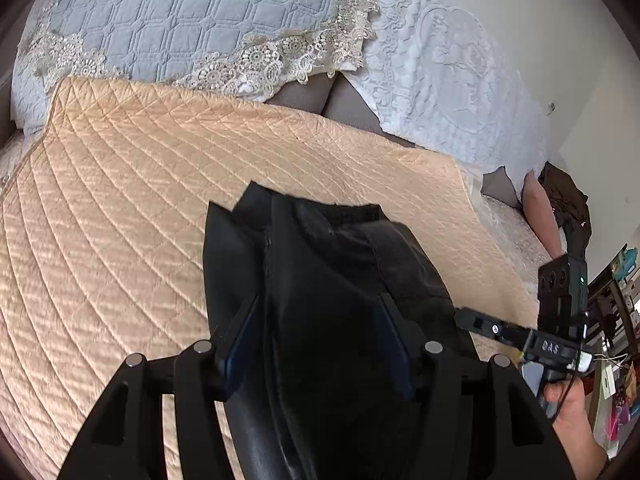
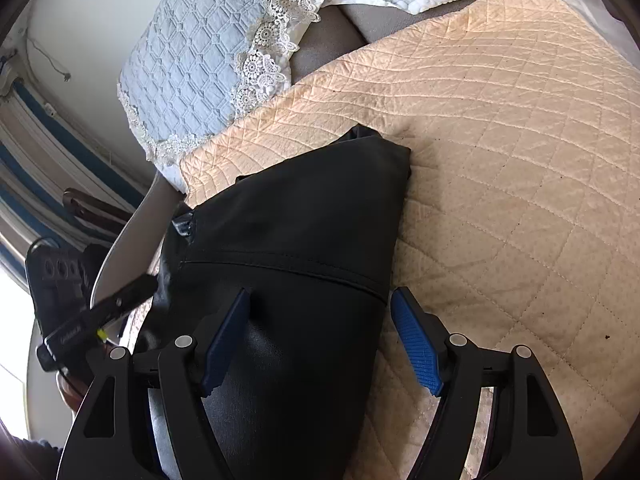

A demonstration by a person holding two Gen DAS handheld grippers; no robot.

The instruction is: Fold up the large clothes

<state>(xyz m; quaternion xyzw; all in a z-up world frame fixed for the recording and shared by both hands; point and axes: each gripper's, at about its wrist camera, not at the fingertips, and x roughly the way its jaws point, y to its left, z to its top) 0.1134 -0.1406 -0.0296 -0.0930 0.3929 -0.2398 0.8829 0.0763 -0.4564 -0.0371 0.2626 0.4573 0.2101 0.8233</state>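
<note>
A black leather-like garment (image 1: 320, 280) lies in a folded bundle on the peach quilted bedspread (image 1: 120, 208). My left gripper (image 1: 320, 320) is open, its jaws wide apart with the garment's thick fold between them. In the right wrist view the same black garment (image 2: 288, 220) runs from the bottom centre up toward the pillows. My right gripper (image 2: 320, 320) is open too, the left pad against the fabric and the right blue pad (image 2: 416, 344) clear of it over the bedspread (image 2: 500, 160). The right gripper also shows at the right edge of the left wrist view (image 1: 464, 316), and the left gripper at the left edge of the right wrist view (image 2: 148, 280).
A grey-blue quilted pillow with lace trim (image 1: 160, 20) and a white embossed pillow (image 1: 448, 64) lie at the head of the bed. A brown garment (image 1: 568, 200) hangs beyond the bed's right side. Shelves with coloured items (image 1: 616, 320) stand at the far right. A window with blinds (image 2: 36, 160) is on the left.
</note>
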